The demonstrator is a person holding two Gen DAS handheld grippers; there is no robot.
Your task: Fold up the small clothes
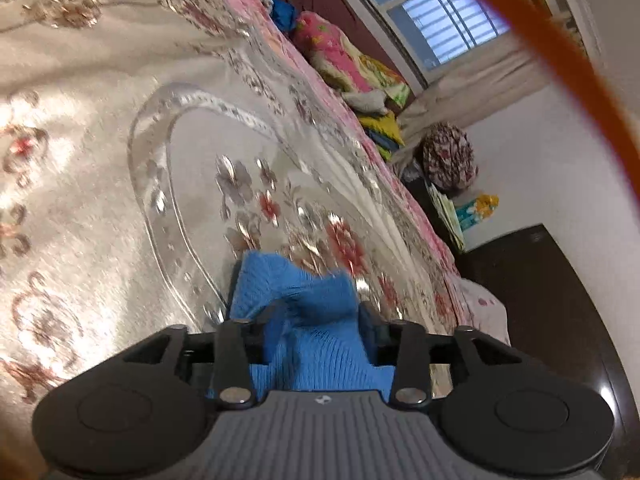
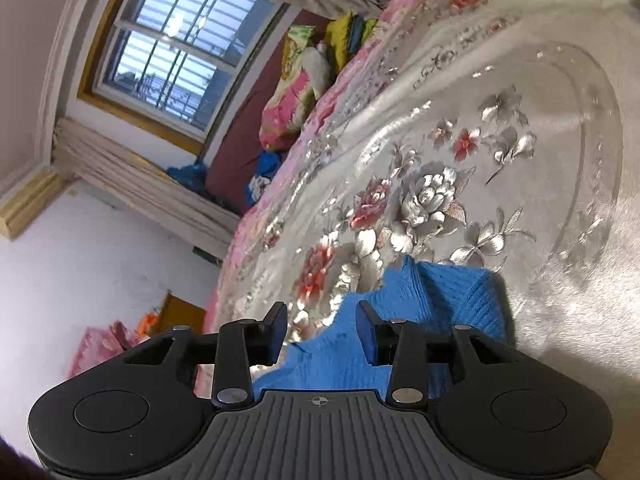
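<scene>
A small blue knitted garment (image 1: 304,284) lies bunched on a cream bedspread (image 1: 100,200) with silver and red flowers. In the left wrist view my left gripper (image 1: 320,316) stands with its fingers apart, and a fold of the blue knit rises loosely between them. In the right wrist view the same garment (image 2: 452,292) lies under and to the right of my right gripper (image 2: 322,332). That gripper is open: only the garment's edge and bare bedspread (image 2: 560,320) show in the gap between its fingers, and the pads press on nothing.
Colourful folded bedding (image 1: 340,56) is piled along the bed's far side by a barred window (image 2: 176,44). Dark wooden furniture (image 1: 560,300) stands beside the bed. A blurred orange strap (image 1: 560,60) crosses the upper right of the left wrist view.
</scene>
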